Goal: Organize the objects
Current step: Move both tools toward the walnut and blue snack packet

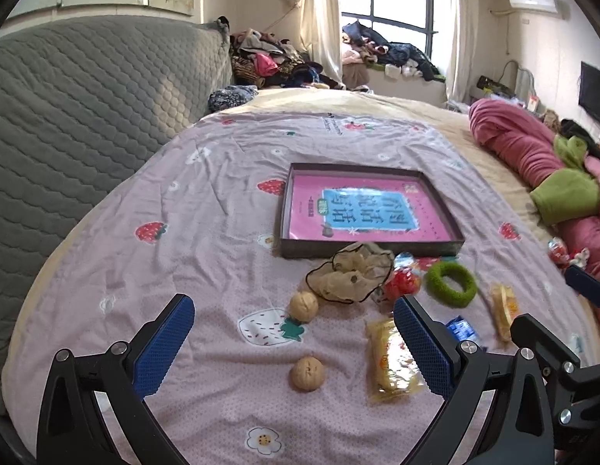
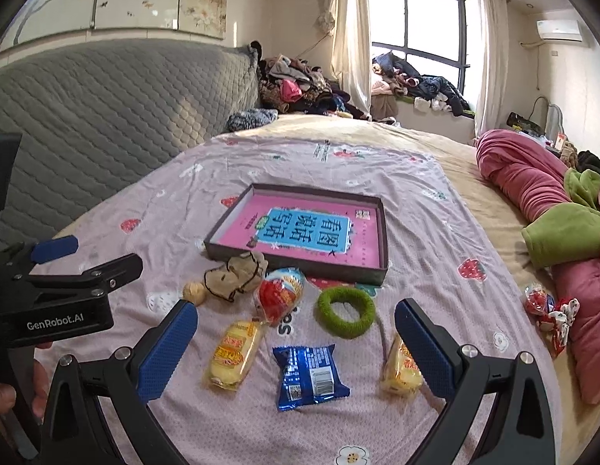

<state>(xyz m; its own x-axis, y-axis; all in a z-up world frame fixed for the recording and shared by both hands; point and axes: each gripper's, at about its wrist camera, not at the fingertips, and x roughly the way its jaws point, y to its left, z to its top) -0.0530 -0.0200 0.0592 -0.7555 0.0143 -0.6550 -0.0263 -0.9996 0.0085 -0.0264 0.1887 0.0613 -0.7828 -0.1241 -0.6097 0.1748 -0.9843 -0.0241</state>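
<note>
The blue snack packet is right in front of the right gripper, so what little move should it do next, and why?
Probably ease the right gripper forward and down over the blue snack packet. Its jaws are wide open and empty, the packet lies flat on the sheet between them, and the shallow box beyond holds only a pink book, with all the snacks outside it.

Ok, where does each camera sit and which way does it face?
Left wrist: on the left hand-held gripper, open, facing the shallow box across the bed; walnuts lie between its fingers.
Right wrist: on the right hand-held gripper, open, facing the same box; the blue packet lies nearest, the left gripper shows at left.
Shared: box, green ring.
</note>
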